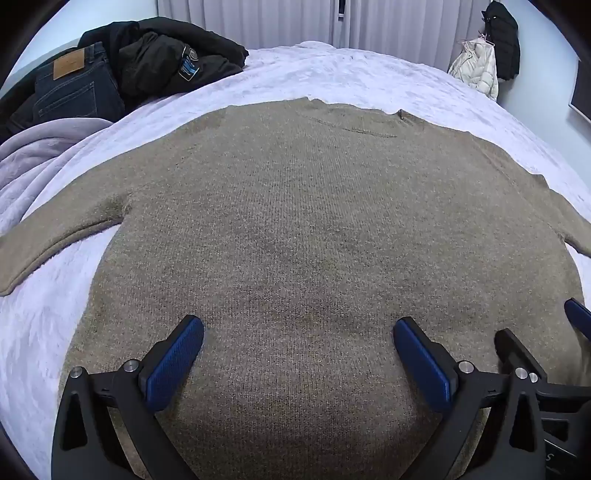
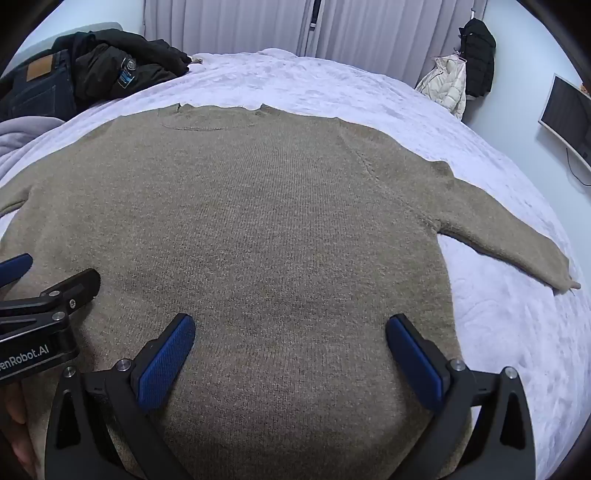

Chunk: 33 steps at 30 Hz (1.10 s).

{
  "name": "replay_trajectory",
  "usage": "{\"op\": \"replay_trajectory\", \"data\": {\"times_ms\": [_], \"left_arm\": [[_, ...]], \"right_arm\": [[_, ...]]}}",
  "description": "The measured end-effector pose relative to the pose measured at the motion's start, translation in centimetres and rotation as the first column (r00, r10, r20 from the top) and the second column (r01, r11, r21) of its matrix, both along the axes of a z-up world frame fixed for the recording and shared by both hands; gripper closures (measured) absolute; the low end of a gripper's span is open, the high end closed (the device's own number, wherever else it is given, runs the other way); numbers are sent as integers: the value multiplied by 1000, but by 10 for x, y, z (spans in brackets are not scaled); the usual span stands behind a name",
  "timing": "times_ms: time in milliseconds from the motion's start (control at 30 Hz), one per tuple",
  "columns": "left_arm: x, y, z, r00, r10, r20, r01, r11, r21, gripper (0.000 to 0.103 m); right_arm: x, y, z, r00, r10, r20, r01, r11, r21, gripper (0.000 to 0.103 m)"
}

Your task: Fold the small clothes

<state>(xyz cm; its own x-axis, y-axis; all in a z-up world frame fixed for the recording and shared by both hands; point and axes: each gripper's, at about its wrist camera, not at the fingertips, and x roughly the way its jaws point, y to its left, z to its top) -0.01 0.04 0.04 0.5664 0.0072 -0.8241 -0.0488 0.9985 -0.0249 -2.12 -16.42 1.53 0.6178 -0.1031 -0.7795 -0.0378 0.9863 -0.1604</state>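
A tan knit sweater (image 1: 303, 229) lies flat on the bed, neck at the far side, one sleeve (image 1: 48, 251) stretched out to the left. In the right wrist view the same sweater (image 2: 258, 221) shows its other sleeve (image 2: 517, 247) reaching right. My left gripper (image 1: 298, 326) hovers over the sweater's near part, jaws wide open with nothing between the blue pads. Beside it, my right gripper (image 2: 290, 325) is open too, above the same lower area. Each gripper shows at the edge of the other's view.
A pale lilac fleece blanket (image 1: 369, 74) covers the bed. Dark jeans (image 1: 74, 88) and black clothes (image 1: 166, 59) are piled at the far left. Jackets (image 1: 491, 55) hang on the right wall by a monitor (image 2: 565, 118). Curtains (image 2: 240, 26) close off the back.
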Motion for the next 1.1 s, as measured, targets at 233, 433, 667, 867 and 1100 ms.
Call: {"op": "replay_trajectory", "data": {"times_ms": [233, 433, 667, 867, 1100], "left_arm": [[-3, 6, 5, 999, -12, 36, 12, 1000, 2, 0], [-10, 2, 6, 999, -7, 39, 7, 1000, 3, 0], [-10, 1, 4, 999, -7, 36, 7, 1000, 7, 0], [-10, 1, 3, 999, -7, 38, 6, 1000, 7, 0], [-11, 0, 3, 999, -7, 38, 6, 1000, 7, 0]], "right_arm": [[1, 2, 3, 1000, -2, -2, 2, 1000, -5, 0], [-2, -3, 1, 1000, -5, 5, 5, 1000, 18, 0], [0, -1, 2, 1000, -6, 4, 6, 1000, 14, 0], [0, -1, 2, 1000, -7, 3, 7, 1000, 14, 0], [0, -1, 2, 1000, -7, 3, 7, 1000, 14, 0]]}}
